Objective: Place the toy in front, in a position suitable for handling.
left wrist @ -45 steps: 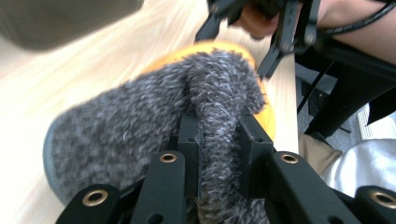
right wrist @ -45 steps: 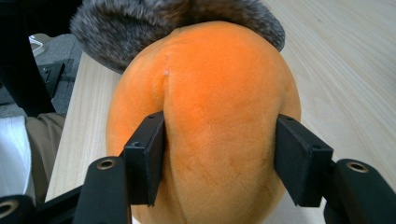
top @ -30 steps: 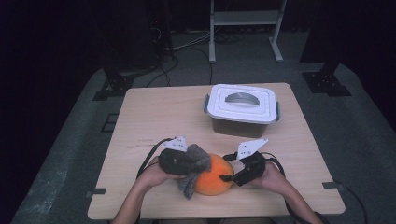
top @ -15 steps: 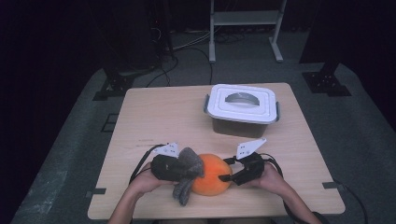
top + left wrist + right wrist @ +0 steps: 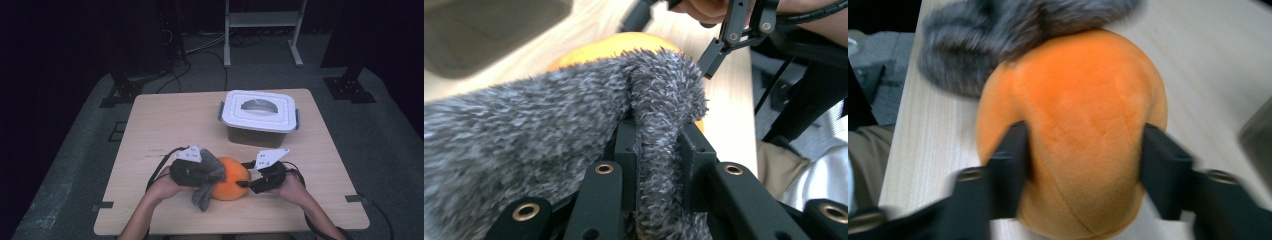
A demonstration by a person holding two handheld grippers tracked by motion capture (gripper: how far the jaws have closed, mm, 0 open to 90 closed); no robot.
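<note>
An orange plush ball point(image 5: 231, 186) lies near the table's front edge. A grey fuzzy cloth point(image 5: 210, 172) drapes over its left side. My left gripper point(image 5: 209, 176) is shut on a fold of the cloth point(image 5: 549, 125), pinched between its jaws point(image 5: 659, 145). The orange ball point(image 5: 624, 45) shows behind it. My right gripper point(image 5: 245, 183) reaches in from the right. Its jaws point(image 5: 1085, 150) have just been opening, with the ball point(image 5: 1083, 90) still between them and both pads pressed into its sides. The cloth point(image 5: 978, 45) lies across the ball's far side.
A white lidded container point(image 5: 259, 112) with grey latches stands at the back right of the wooden table point(image 5: 165, 120). Both forearms come in over the front edge. A metal shelf frame point(image 5: 262, 20) and cables stand on the floor beyond.
The left gripper dipped slightly toward the front edge with the cloth, then came back up against the ball. The right gripper has stayed on the ball.
</note>
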